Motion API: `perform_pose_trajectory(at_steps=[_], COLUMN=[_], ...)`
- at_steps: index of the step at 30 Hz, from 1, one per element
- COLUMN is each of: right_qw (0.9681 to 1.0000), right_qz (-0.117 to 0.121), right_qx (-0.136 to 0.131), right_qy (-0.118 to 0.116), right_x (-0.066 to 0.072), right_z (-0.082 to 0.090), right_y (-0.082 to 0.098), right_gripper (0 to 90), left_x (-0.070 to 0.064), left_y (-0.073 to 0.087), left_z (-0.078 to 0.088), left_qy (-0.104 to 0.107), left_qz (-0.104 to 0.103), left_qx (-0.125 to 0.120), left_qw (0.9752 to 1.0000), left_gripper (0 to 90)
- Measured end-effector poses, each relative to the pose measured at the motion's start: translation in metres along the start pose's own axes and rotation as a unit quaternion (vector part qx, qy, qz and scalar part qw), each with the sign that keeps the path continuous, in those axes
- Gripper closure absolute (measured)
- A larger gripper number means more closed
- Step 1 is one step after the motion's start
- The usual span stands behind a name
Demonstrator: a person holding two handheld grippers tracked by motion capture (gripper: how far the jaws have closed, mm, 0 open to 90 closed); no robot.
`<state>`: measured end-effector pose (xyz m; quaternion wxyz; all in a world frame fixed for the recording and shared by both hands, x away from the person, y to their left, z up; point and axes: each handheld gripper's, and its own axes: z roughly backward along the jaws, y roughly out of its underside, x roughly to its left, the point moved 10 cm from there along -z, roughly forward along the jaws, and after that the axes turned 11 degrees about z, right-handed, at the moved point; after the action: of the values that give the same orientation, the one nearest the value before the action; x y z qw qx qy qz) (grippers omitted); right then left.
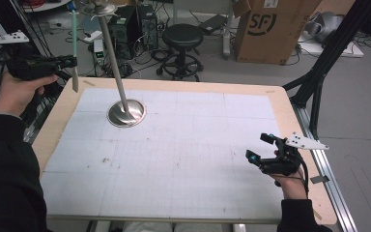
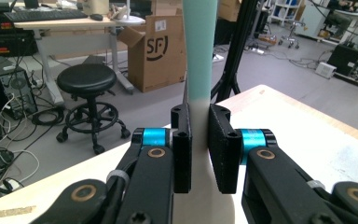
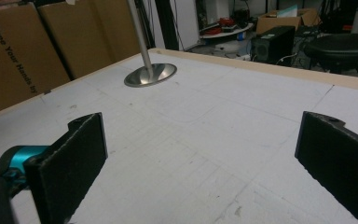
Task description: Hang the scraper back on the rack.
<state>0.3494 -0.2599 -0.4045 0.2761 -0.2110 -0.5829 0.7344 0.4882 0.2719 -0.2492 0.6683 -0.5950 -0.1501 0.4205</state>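
Teal-and-white rod (image 1: 74, 48) upright, clamped in left gripper (image 2: 199, 140) (ready for stand (image 1: 126, 112)?) | right gripper (image 1: 261, 146) wide, empty, resting on desk (image 1: 183, 145)

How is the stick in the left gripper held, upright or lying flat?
Upright. In the high view the stick stands vertically in the left gripper, its teal part on top; the left gripper view shows the fingers clamped on it.

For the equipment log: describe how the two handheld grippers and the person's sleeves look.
Both the left gripper and right gripper are black, with flat black pads, teal-blue joints and brass-coloured pivots. The right carries a pale grey three-cornered plate with dark dots. Sleeves are black.
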Motion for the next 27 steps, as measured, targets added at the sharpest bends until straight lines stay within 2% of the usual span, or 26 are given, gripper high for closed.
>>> perform_pose_trajectory(at_steps=[5, 10, 13, 18, 19, 21, 22, 24, 27], right_qw=[1.0, 1.0, 1.0, 1.0, 1.0, 1.0, 1.0, 1.0, 1.0], right_qz=[-0.001, 0.001, 0.001, 0.002, 0.002, 0.002, 0.002, 0.004, 0.004], right_qx=[-0.001, 0.0, -0.005, -0.006, -0.006, -0.004, -0.005, -0.005, -0.007], right_qy=[0.001, 0.0, 0.001, 0.0, 0.0, -0.001, -0.001, 0.0, 0.0], right_x=[0.0, 0.0, 0.001, 0.001, 0.001, 0.001, 0.002, 0.002, 0.003], right_z=[0.0, 0.0, 0.001, 0.002, 0.001, 0.0, 0.0, 0.0, -0.001], right_y=[0.0, 0.0, -0.003, -0.004, -0.004, -0.003, -0.004, -0.004, -0.006], right_gripper=[1.1, 1.1, 1.1, 1.1, 1.1, 1.1, 1.1, 1.1, 1.1], left_x=[-0.001, 0.001, 0.003, 0.0, -0.002, -0.005, -0.007, -0.014, -0.026], left_y=[0.001, 0.004, 0.006, 0.013, 0.015, 0.018, 0.02, 0.024, 0.031], left_z=[-0.005, -0.011, -0.01, -0.007, -0.007, -0.006, -0.006, -0.007, -0.009], left_qy=[-0.005, -0.03, -0.042, -0.049, -0.051, -0.059, -0.064, -0.055, -0.036], left_qz=[0.008, 0.006, 0.002, -0.037, -0.046, -0.068, -0.071, -0.075, -0.082], left_qx=[-0.005, -0.021, -0.035, -0.05, -0.052, -0.059, -0.062, -0.057, -0.057], left_qw=[0.9999, 0.9993, 0.9985, 0.9969, 0.9962, 0.9942, 0.9935, 0.994, 0.9943], left_gripper=[79.9, 76.6, 61.7, 44.7, 39.1, 33.3, 29.7, 20.9, 12.5])
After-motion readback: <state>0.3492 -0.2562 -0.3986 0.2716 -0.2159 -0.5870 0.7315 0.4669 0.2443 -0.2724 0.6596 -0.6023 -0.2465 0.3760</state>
